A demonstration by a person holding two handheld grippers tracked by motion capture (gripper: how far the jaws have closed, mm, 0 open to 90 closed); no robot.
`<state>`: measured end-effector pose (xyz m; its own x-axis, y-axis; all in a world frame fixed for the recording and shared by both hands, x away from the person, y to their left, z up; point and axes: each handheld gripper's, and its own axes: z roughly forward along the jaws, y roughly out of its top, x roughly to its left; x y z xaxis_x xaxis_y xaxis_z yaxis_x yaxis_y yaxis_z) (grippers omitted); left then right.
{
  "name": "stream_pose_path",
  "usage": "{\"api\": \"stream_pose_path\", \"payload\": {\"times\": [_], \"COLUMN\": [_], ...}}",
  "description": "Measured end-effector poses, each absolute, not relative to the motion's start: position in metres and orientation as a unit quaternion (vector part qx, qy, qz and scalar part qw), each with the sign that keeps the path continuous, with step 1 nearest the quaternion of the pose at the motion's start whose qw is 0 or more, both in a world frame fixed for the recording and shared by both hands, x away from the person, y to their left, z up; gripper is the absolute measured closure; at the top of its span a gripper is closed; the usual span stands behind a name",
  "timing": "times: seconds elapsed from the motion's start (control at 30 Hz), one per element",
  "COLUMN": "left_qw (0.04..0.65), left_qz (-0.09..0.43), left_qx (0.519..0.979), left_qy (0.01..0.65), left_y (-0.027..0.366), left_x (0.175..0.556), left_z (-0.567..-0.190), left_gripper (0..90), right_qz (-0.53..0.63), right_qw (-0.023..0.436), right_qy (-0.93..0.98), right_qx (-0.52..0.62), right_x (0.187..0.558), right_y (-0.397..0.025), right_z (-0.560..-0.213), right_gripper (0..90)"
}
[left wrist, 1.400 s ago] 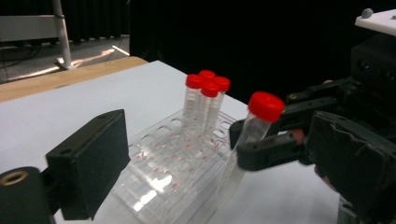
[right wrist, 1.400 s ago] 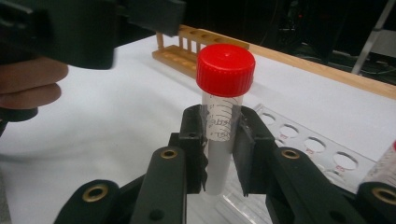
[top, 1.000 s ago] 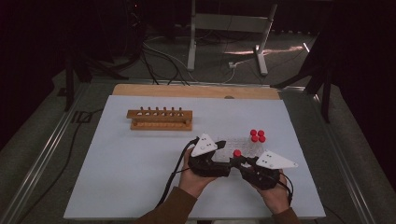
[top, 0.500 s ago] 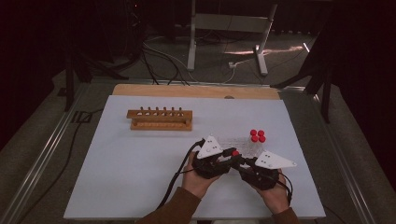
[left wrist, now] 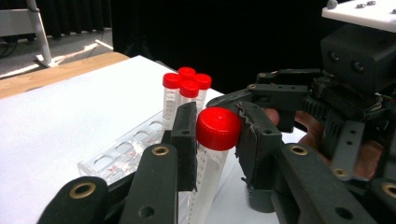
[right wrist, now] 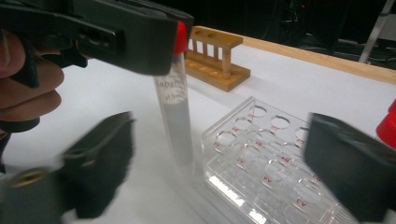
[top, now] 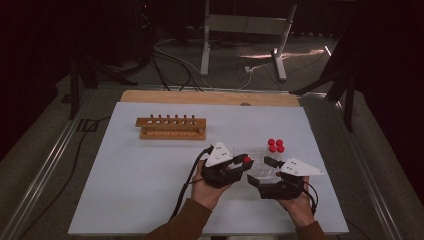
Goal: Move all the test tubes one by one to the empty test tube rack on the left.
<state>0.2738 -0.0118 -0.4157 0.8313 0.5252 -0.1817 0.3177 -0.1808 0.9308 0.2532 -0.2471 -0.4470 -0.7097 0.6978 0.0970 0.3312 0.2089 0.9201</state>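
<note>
Left claw [left wrist: 212, 135] lifted tube [left wrist: 208, 170]; rack [right wrist: 275, 154] holes marked A4.

My left claw [left wrist: 215, 140] is matt black with brass-coloured rivets, and it pinches a clear tube [left wrist: 208, 172] with a bright red cap [left wrist: 218, 128]. Four more red caps [left wrist: 187, 80] top the tubes at the far end of the see-through rack [left wrist: 126, 154], whose holes carry small red lettering. My right claw [right wrist: 224, 168] is black too. The far rack [top: 170, 127] is honey-brown wood, on a pale white mat [top: 125, 180].
</note>
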Motion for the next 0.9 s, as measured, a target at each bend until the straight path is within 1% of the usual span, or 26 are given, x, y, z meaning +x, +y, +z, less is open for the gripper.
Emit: {"api": "stream_pose_path", "payload": {"times": [0.03,0.1,0.4,0.63,0.9], "left_qw": [0.578,0.579,0.588,0.584,0.585], "left_qz": [0.091,0.091,0.101,0.119,0.132], "left_qx": [0.762,0.761,0.746,0.742,0.733], "left_qy": [0.278,0.279,0.295,0.307,0.320], "left_y": [-0.010,-0.009,0.009,0.026,0.042], "left_x": [0.275,0.275,0.284,0.294,0.306], "left_z": [-0.415,-0.414,-0.404,-0.397,-0.390], "left_gripper": [71.0,71.0,71.0,71.0,71.0], "right_qz": [0.529,0.530,0.539,0.543,0.543], "right_qw": [0.174,0.172,0.179,0.192,0.195], "right_qy": [0.758,0.759,0.749,0.740,0.735], "right_qx": [0.340,0.337,0.340,0.347,0.356], "right_x": [0.254,0.253,0.253,0.253,0.254], "right_y": [-0.248,-0.250,-0.261,-0.270,-0.278], "right_z": [-0.447,-0.447,-0.446,-0.445,-0.447], "right_gripper": [1.7,0.0,0.0,0.0,0.0]}}
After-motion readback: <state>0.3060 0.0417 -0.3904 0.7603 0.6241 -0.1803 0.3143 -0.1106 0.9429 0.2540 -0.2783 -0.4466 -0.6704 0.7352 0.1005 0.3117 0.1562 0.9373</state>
